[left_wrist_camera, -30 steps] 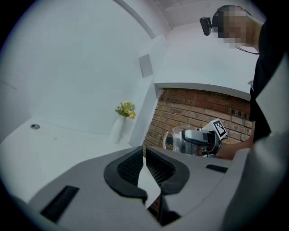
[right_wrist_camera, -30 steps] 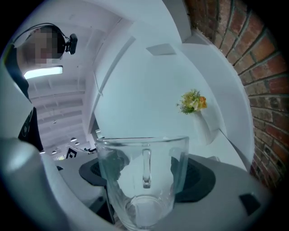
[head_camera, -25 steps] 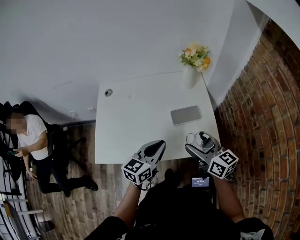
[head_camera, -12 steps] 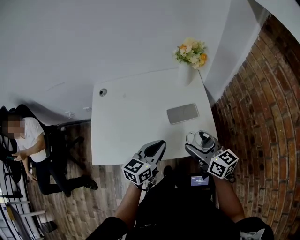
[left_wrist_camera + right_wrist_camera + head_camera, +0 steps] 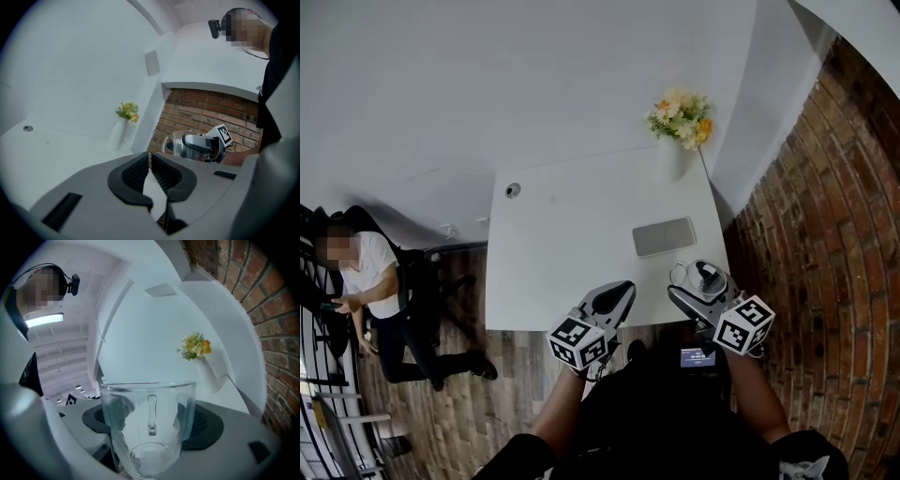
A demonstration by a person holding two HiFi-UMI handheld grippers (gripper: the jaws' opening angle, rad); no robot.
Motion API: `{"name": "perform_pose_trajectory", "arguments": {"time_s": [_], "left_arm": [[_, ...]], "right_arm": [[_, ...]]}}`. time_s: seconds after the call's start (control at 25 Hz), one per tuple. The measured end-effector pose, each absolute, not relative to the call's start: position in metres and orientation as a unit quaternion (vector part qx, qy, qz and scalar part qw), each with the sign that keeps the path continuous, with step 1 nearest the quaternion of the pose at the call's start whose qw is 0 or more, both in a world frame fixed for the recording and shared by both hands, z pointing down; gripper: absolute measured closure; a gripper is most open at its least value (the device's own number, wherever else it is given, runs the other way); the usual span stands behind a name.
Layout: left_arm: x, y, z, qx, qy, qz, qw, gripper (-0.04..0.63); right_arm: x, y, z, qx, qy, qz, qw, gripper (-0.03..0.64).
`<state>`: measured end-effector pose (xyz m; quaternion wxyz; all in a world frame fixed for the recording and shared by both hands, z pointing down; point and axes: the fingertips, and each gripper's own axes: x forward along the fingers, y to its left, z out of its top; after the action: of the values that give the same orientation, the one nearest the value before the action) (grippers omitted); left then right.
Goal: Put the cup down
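**Head view.** My right gripper point(image 5: 701, 286) is clamped on the glass cup point(image 5: 712, 274) at the near right corner of the white table point(image 5: 572, 244), just on the near side of the flat grey pad point(image 5: 663, 236). I cannot tell from here whether the base is on the surface or above it. My left gripper point(image 5: 614, 298) hangs over the near edge and carries nothing. To set the cup down well, I judge that I should bring it further in from the near edge. I should keep it upright and lower it until the base sits flat on bare table. Only then should I ease the jaws apart and draw straight back, clear of the handle. A vase point(image 5: 675, 159) of flowers point(image 5: 680, 114) stands at the far right corner, well apart from my work.

**Left gripper view.** My left jaws are drawn together to a thin slit with nothing between them. Beyond them the cup point(image 5: 174, 144) shows in the right gripper point(image 5: 201, 143) against the brick wall. It seems to be held off the table.

**Right gripper view.** The dark pads point(image 5: 206, 425) press on either side of the cup point(image 5: 149, 427). It stands upright with its handle on the far side. It is clear glass and I see nothing in it, so it will not spill, but the smooth wall could slip if I loosen too early. The vase point(image 5: 211, 373) holds the yellow and orange flowers point(image 5: 194, 346).
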<state>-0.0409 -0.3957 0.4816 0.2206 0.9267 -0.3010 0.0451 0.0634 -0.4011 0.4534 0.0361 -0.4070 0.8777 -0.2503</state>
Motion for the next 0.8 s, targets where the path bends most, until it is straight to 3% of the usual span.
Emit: {"name": "perform_pose_trajectory", "arguments": {"time_s": [0.8], "left_arm": [[-0.037,-0.386,0.467,0.930,-0.304,0.047,0.199,0.568]], "right_arm": [[0.066,-0.402,0.445,-0.402,0.883,-0.239,0.040,0.201]]}}
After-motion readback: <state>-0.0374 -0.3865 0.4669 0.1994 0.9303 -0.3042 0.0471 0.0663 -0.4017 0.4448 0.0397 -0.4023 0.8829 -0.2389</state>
